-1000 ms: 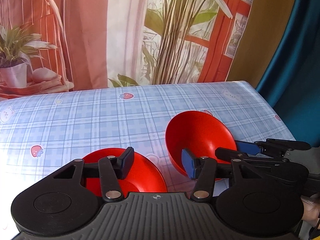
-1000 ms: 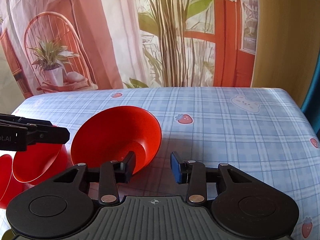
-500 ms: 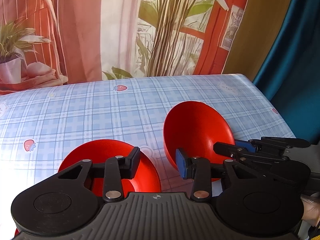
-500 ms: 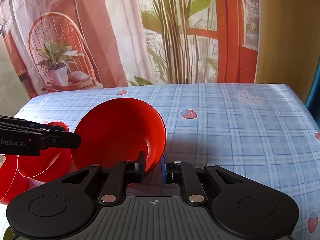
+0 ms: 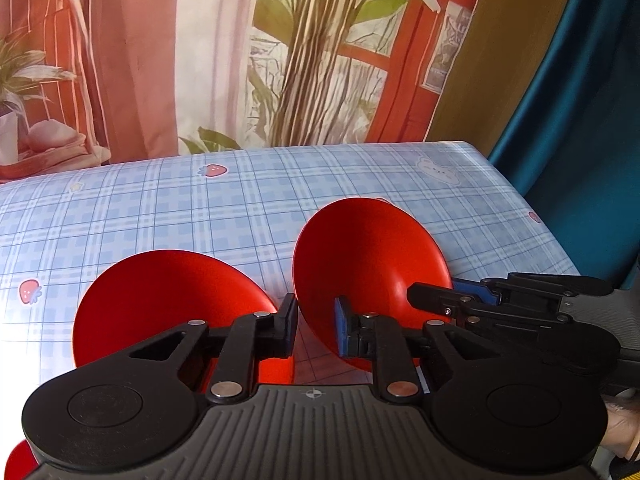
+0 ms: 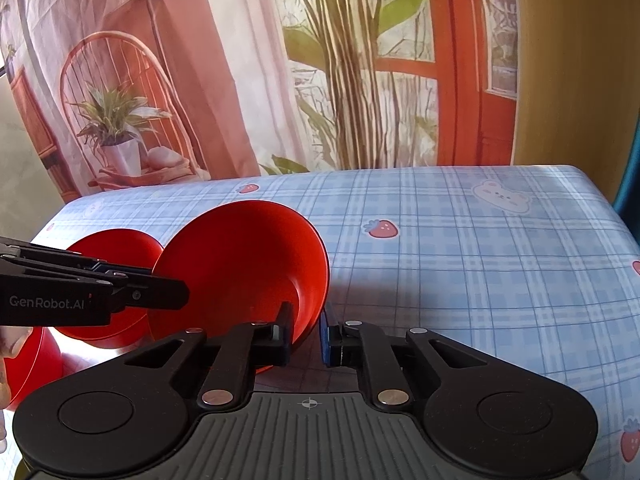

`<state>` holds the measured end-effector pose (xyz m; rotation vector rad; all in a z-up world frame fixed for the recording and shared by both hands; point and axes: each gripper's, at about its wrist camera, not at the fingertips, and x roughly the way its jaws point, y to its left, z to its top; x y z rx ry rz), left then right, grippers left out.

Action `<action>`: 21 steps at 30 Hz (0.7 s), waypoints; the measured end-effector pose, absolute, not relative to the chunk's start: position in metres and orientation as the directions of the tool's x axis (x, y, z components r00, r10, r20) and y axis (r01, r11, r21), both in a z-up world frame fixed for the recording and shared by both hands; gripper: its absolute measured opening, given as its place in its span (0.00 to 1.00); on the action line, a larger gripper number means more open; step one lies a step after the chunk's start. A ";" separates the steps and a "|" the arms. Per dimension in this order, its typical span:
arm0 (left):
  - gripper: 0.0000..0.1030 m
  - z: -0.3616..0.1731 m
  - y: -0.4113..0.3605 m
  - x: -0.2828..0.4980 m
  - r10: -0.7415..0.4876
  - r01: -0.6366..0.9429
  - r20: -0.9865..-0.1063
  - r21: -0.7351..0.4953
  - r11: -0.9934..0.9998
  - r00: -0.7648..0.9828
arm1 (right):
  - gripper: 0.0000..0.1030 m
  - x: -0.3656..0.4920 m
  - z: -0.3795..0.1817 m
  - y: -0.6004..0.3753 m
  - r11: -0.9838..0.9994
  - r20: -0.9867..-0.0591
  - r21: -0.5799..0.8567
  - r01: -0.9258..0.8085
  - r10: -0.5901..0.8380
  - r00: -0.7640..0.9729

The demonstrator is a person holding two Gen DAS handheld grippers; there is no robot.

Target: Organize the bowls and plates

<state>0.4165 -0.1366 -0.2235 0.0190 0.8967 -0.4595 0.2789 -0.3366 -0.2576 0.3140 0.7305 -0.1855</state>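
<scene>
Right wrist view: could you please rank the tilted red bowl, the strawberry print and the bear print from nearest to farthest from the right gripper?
From the right gripper:
1. tilted red bowl, its rim clamped between the fingers, up and to the left.
2. strawberry print, mid-table, ahead and slightly right.
3. bear print, near the far right corner of the tablecloth.

Table under a blue plaid cloth printed with strawberries and bears. Two red bowls, left and right, tilted; contact with cloth unclear.
</scene>
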 end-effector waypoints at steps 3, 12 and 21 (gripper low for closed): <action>0.20 -0.225 -0.139 0.417 -0.369 0.392 -0.765 -0.166 0.905 0.528 | 0.12 0.277 -0.256 -0.337 0.937 -0.678 0.220 0.272 -0.054 0.733; 0.20 -0.209 -0.145 0.405 -0.389 0.423 -0.745 -0.158 0.892 0.543 | 0.11 0.267 -0.243 -0.341 0.928 -0.662 0.230 0.292 -0.071 0.746; 0.20 -0.180 -0.142 0.384 -0.402 0.435 -0.706 -0.147 0.888 0.583 | 0.11 0.252 -0.204 -0.333 0.936 -0.627 0.211 0.281 -0.090 0.774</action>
